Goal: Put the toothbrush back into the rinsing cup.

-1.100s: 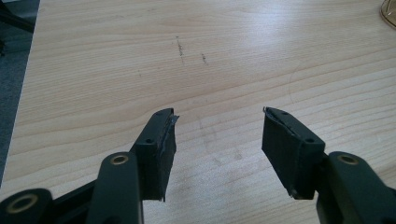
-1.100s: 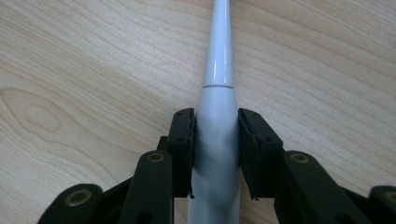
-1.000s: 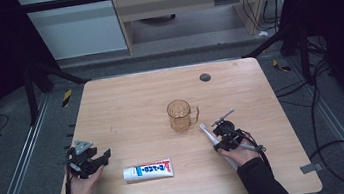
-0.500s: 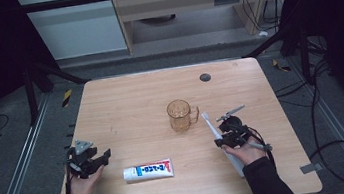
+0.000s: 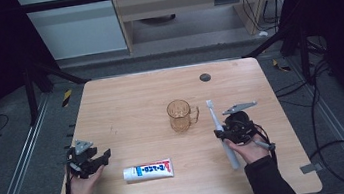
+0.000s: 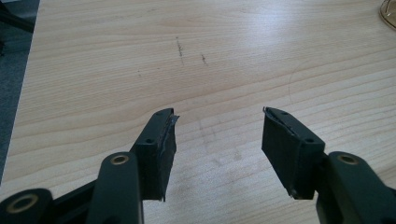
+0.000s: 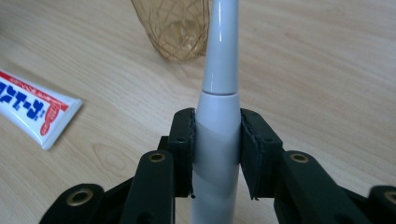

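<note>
Right jaws: black, flat-padded, closed on the white handle of a toothbrush [image 7: 217, 140]; the pads press both sides of the thick lower part, just below a seam where the body narrows.
Left jaws: spread wide with bare wood between them, nothing held; pad edges look frayed.
Right gripper [image 5: 225, 134]: over the right part of the desk, in the person's right hand [image 5: 250, 149], a grey three-cornered plate on top.
Left gripper [image 5: 103, 158]: low over the near-left part of the desk, in the left hand [image 5: 83, 182], jaws pointing right.
Toothbrush, high view [image 5: 219, 128]: long, smooth, glossy white plastic; round thick handle tapering to a slim neck; head end points away from the person, tail end toward the near edge; lies just right of the cup. Whether it touches the desk I cannot tell.
Cup [image 5: 180, 115]: clear amber plastic mug, faceted wall, handle on its right side; upright near desk centre.
Toothpaste tube [image 5: 148, 170]: flat white tube, blue and red print, lying on the near part of the desk between the two grippers.
Desk [image 5: 140, 98]: pale wood, fine straight grain, a few dark scuffs; a small dark round disc [image 5: 204, 77] at the far side.
</note>
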Demonstrator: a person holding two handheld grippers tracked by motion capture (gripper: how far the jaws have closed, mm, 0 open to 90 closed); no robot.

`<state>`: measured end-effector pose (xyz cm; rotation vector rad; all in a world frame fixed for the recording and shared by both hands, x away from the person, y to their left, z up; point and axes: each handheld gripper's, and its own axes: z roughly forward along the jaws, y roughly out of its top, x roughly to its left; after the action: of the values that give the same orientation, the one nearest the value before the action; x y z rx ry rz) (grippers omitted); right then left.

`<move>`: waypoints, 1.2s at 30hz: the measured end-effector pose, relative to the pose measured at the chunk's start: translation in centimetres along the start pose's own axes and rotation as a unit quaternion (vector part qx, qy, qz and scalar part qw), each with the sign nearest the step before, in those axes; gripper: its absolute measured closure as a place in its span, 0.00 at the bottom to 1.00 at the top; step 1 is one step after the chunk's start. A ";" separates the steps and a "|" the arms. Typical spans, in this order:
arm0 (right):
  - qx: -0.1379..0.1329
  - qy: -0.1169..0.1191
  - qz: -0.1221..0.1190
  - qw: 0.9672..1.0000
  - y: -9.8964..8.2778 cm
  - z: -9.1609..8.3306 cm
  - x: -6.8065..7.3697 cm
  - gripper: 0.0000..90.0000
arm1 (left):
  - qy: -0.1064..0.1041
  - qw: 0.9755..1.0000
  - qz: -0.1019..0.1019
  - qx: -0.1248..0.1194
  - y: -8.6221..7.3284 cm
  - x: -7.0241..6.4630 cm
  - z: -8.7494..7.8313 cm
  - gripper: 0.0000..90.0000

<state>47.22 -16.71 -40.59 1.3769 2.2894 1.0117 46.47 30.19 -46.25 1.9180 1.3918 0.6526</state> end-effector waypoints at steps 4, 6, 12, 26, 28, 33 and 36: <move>-0.038 0.000 0.008 0.999 0.1 -0.5 0.1 0.75 | 0.000 1.000 0.001 0.000 0.0 0.0 0.0 0.49; -0.058 -0.002 0.009 0.998 0.2 -0.8 0.1 0.75 | 0.000 1.000 0.001 0.000 0.0 0.0 0.0 0.49; -0.125 -0.003 0.018 0.992 0.5 -1.3 0.4 0.75 | -0.001 1.000 0.000 -0.001 0.0 0.0 0.0 0.49; -0.226 0.008 0.029 0.974 3.2 -0.7 2.2 0.75 | -0.001 1.000 -0.001 -0.001 0.0 -0.1 0.1 0.49; -0.235 0.013 0.028 0.972 3.7 -0.4 2.4 0.75 | -0.001 1.000 -0.001 -0.001 0.0 -0.1 0.0 0.49; -0.261 0.019 0.030 0.965 5.2 0.1 2.7 0.75 | -0.001 1.000 0.002 0.000 -0.1 -0.3 0.1 0.49; -0.268 0.019 0.031 0.963 5.8 0.2 2.8 0.75 | -0.002 1.000 0.003 0.002 -0.1 -0.3 0.2 0.49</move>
<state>49.75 -12.49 -36.47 1.2034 1.8005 1.5430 46.45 29.86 -46.44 1.9257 1.3861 0.6497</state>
